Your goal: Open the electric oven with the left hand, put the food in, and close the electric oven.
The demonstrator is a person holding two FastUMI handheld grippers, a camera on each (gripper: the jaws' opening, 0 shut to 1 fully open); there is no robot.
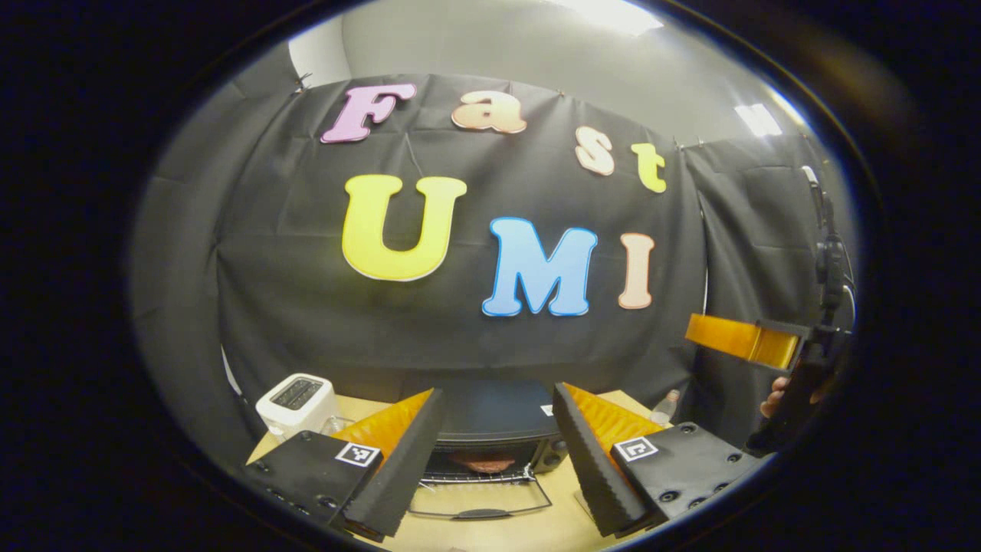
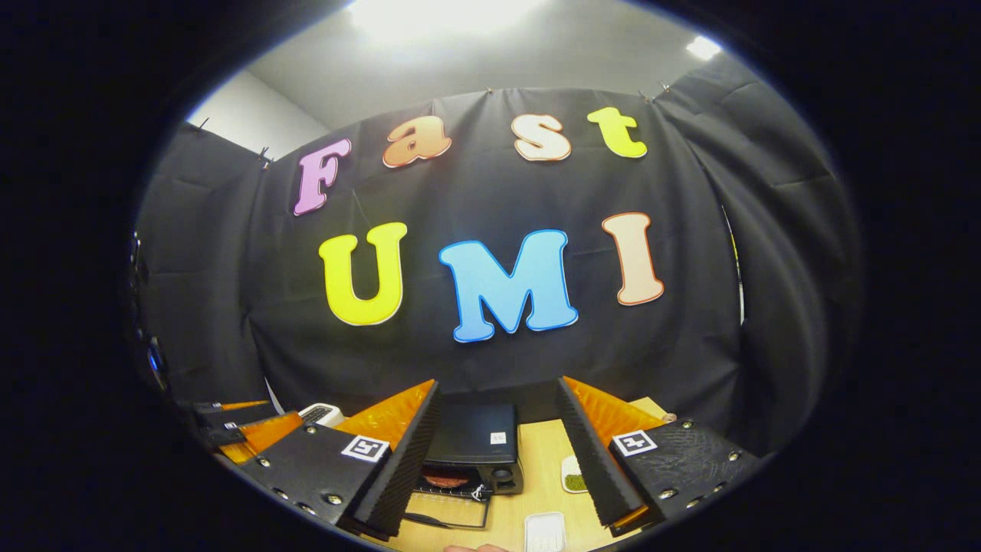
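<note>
The black electric oven (image 1: pixel 490 418) stands on the wooden table, its glass door (image 1: pixel 479 502) folded down flat towards me. A reddish-brown piece of food (image 1: pixel 483 462) lies on the rack inside. My left gripper (image 1: pixel 497 389) hovers above and in front of the oven, open, with nothing between its fingers. The right gripper (image 1: pixel 755 343) hangs high on the right, a hand holding it. In the right gripper view the oven (image 2: pixel 479 437) sits below with its door (image 2: pixel 448 507) down and the food (image 2: pixel 446 481) inside. My right gripper (image 2: pixel 498 382) is open and empty. The left gripper (image 2: pixel 241 425) shows at the far left.
A white toaster (image 1: pixel 297 399) stands left of the oven, and a clear bottle (image 1: pixel 667 406) to its right. A small dish of green bits (image 2: pixel 573 479) and a white tray (image 2: pixel 546 531) lie on the table (image 2: pixel 536 468) right of the oven. Black cloth walls enclose the booth.
</note>
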